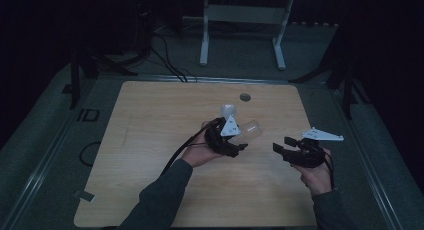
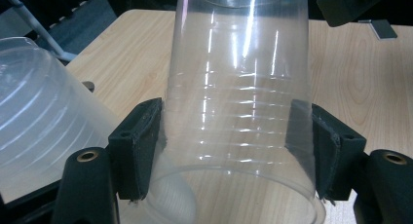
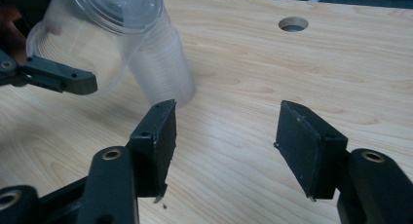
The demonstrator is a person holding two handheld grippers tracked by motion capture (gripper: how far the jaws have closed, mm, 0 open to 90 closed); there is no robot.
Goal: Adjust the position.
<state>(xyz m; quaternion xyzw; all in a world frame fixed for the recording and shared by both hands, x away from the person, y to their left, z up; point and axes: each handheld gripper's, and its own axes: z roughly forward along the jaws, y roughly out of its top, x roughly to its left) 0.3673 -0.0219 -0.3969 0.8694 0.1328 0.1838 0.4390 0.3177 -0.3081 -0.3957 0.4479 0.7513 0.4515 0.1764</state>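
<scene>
Left tongs (image 2: 234, 151) clamped on clear cup (image 2: 238, 87); right tongs (image 3: 226, 151) apart, empty. Next, likely: seize second cup (image 3: 160, 73).

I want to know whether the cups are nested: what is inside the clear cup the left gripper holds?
Through the clear cup, clamped by the left gripper, only the wooden table shows; no cup sits inside. A second, frosted cup stands beside it. The clear cup's far end is cut off.

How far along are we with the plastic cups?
Done: the left gripper is clamped on a clear cup, lifted off the table. In hand: that cup hangs tilted beside a second cup. Left: the right gripper is open and holds nothing; the cups look still apart.
</scene>
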